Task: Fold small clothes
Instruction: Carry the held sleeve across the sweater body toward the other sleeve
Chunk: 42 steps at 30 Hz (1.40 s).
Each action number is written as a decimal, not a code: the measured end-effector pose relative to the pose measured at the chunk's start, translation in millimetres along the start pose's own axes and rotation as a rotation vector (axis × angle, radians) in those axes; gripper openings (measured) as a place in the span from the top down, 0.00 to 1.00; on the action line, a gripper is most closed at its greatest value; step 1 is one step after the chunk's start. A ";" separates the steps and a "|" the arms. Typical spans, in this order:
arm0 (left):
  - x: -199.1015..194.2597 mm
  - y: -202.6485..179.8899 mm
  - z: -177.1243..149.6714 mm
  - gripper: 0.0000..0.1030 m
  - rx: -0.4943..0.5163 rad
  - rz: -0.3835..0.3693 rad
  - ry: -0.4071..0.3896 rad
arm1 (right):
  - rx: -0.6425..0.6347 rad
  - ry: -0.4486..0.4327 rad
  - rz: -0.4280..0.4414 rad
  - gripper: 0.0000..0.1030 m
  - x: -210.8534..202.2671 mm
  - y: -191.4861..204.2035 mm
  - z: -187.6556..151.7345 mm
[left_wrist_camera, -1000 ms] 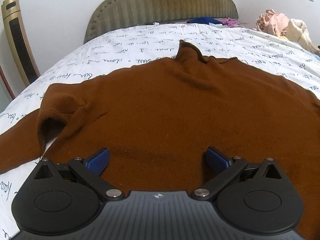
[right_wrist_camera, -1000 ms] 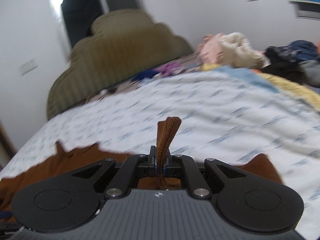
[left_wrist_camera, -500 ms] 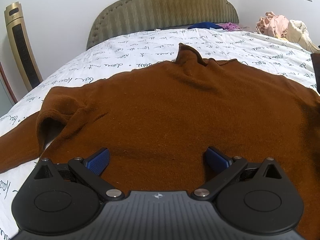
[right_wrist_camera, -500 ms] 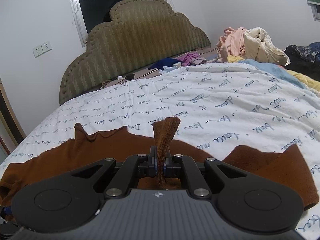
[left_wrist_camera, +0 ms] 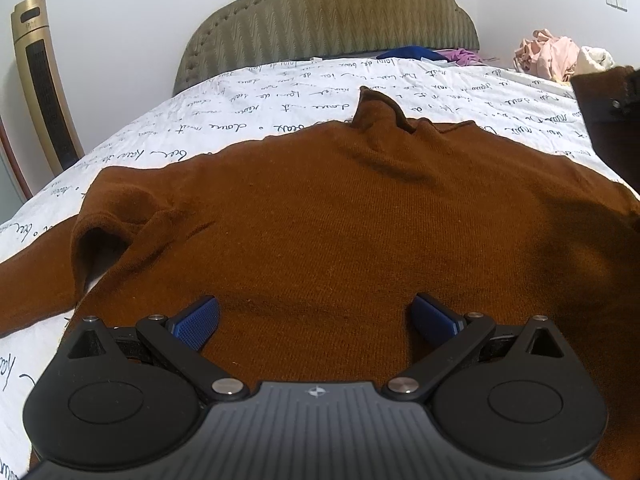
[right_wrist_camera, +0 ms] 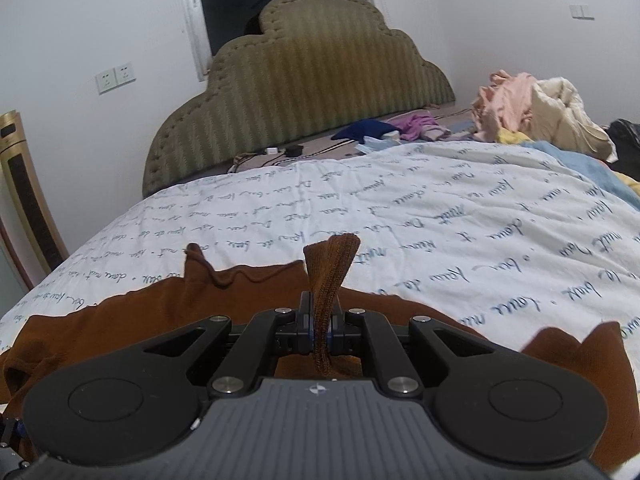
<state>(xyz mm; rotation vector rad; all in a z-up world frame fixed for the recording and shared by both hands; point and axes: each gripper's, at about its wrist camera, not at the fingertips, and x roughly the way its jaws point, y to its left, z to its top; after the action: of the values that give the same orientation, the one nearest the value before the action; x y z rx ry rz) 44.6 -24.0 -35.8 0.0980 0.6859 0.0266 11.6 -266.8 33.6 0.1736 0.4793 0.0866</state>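
Note:
A brown knitted sweater (left_wrist_camera: 340, 216) lies spread flat on the bed, collar (left_wrist_camera: 378, 106) towards the headboard. My left gripper (left_wrist_camera: 316, 318) hovers open over its lower body, blue pads (left_wrist_camera: 198, 320) wide apart with nothing between them. My right gripper (right_wrist_camera: 320, 326) is shut on the ribbed cuff of the sweater's sleeve (right_wrist_camera: 330, 276), which sticks up between the fingers, raised above the sweater body (right_wrist_camera: 160, 308). In the left wrist view the right gripper with the cuff (left_wrist_camera: 596, 92) shows at the right edge. The left sleeve (left_wrist_camera: 36, 276) trails off to the left.
The bed has a white sheet with script print (right_wrist_camera: 440, 220) and an olive padded headboard (right_wrist_camera: 304, 80). A heap of clothes (right_wrist_camera: 536, 108) sits at the far right, small garments (right_wrist_camera: 372, 128) near the headboard. A gold-framed stand (left_wrist_camera: 44, 92) is at the left wall.
The right gripper carried the held cuff leftwards over the sweater and now appears at the right edge of the left wrist view. The left gripper stayed in place, still open.

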 end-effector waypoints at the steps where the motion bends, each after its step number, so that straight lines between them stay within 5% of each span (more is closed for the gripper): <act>1: 0.1 0.3 0.2 0.00 -0.002 -0.001 0.001 | -0.006 0.001 0.005 0.89 1.1 3.1 1.0; 21: 1.8 4.0 0.1 0.00 -0.030 -0.023 0.004 | -0.109 0.033 0.104 0.89 36.1 76.9 11.0; 42: 1.4 3.5 0.5 0.00 -0.039 -0.031 0.003 | -0.283 0.141 0.339 0.89 77.6 170.0 9.7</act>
<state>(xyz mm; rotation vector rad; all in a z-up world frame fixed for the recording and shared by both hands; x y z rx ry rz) 46.1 -20.5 -36.0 0.0493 0.6891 0.0101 77.5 -91.8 38.8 -0.0307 0.5687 0.4984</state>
